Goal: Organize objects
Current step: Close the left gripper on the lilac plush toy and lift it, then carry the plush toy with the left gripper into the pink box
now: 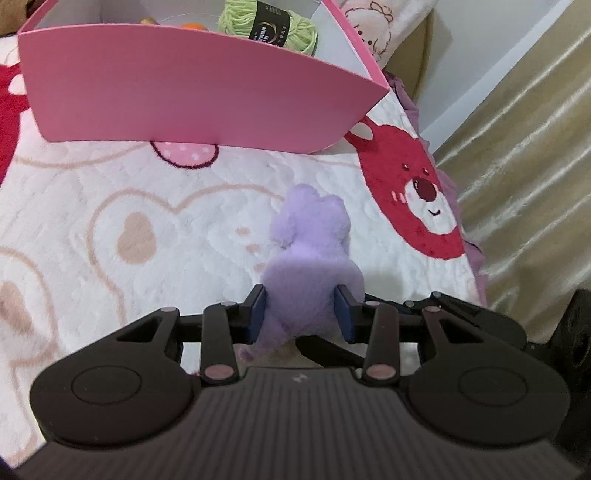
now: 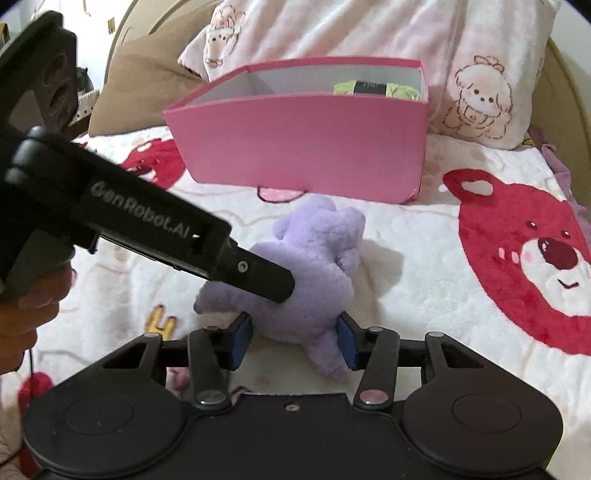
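Note:
A purple plush toy (image 1: pixel 306 254) lies on the bed blanket in front of a pink box (image 1: pixel 192 92). My left gripper (image 1: pixel 302 314) is shut on the toy, its blue pads pressing both sides. In the right wrist view the toy (image 2: pixel 317 258) lies between the blue pads of my right gripper (image 2: pixel 295 339), which touch its lower part; the left gripper reaches in from the left onto the toy. The pink box (image 2: pixel 303 147) stands behind the toy and holds a green yarn ball (image 1: pixel 269 26), also seen in the right wrist view (image 2: pixel 376 90).
The white blanket has red bear prints (image 2: pixel 532 258). A printed pillow (image 2: pixel 369 33) lies behind the box. The bed edge and a curtain (image 1: pixel 524 155) are at the right. A red yarn piece (image 2: pixel 33 387) lies at the lower left.

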`<state>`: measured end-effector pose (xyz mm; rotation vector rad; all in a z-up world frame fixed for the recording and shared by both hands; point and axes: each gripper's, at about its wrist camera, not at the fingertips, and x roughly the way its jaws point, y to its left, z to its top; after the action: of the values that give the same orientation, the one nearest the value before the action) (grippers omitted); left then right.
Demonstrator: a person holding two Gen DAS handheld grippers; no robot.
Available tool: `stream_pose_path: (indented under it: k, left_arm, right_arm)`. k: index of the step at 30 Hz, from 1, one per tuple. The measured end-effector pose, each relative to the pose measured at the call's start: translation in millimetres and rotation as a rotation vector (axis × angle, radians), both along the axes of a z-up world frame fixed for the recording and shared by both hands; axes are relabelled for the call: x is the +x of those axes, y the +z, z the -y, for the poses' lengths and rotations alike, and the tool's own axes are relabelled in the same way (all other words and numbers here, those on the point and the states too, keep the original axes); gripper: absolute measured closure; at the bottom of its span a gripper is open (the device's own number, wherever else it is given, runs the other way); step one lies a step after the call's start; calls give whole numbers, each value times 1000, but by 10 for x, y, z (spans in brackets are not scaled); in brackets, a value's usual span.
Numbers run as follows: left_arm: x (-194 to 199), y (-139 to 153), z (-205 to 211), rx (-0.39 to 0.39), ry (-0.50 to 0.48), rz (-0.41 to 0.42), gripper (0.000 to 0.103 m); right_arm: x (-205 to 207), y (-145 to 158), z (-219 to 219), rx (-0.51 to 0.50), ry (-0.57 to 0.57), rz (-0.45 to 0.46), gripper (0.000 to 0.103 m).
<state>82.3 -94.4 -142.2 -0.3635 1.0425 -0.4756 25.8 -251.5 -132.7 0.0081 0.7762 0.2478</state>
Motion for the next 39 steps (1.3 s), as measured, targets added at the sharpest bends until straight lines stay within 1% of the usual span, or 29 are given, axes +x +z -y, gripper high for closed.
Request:
stream_pose_path:
  k: [2, 7, 10, 17, 19, 22, 24, 29, 30, 34, 37, 39]
  left_arm:
    - [-28, 87, -8, 7, -1, -18, 64]
    - [-135, 360, -29, 33, -20, -12, 64]
    - [-189, 562, -91, 54, -23, -9, 64]
    - [-278, 1031, -366, 44, 9, 73, 64]
    - [-296, 1176, -440, 53, 25, 114, 64]
    - [-296, 1324, -548, 69, 55, 144, 64]
    - [-250, 1413, -637, 66, 77, 157, 64]
    - [-80, 1657, -867, 25, 119, 178, 63]
    - [-52, 1713, -897, 26, 122, 190, 63]
    - [86, 1926, -974, 77, 115, 246, 63]
    - [254, 2010, -1052, 87, 123, 243, 62]
    - [390, 2016, -1110, 83, 142, 224, 62]
  right_arm:
    - [-40, 61, -32, 15, -19, 1, 49]
    - [-138, 268, -112, 40, -50, 14, 49]
    - [-179, 411, -170, 63, -45, 36, 49]
    - [-167, 866, -431, 15, 3, 131, 49]
    - [-139, 964, -507, -7, 19, 164, 49]
    - [-67, 1078, -625, -38, 61, 208, 49]
    - [11, 1159, -682, -42, 74, 220, 49]
    - [262, 1416, -759, -67, 124, 256, 49]
    - [333, 1481, -773, -72, 136, 258, 49]
    - [581, 1681, -864, -91, 178, 264, 49]
    - [807, 1757, -904, -88, 193, 256, 49]
    - [980, 1783, -918, -77, 205, 240, 49]
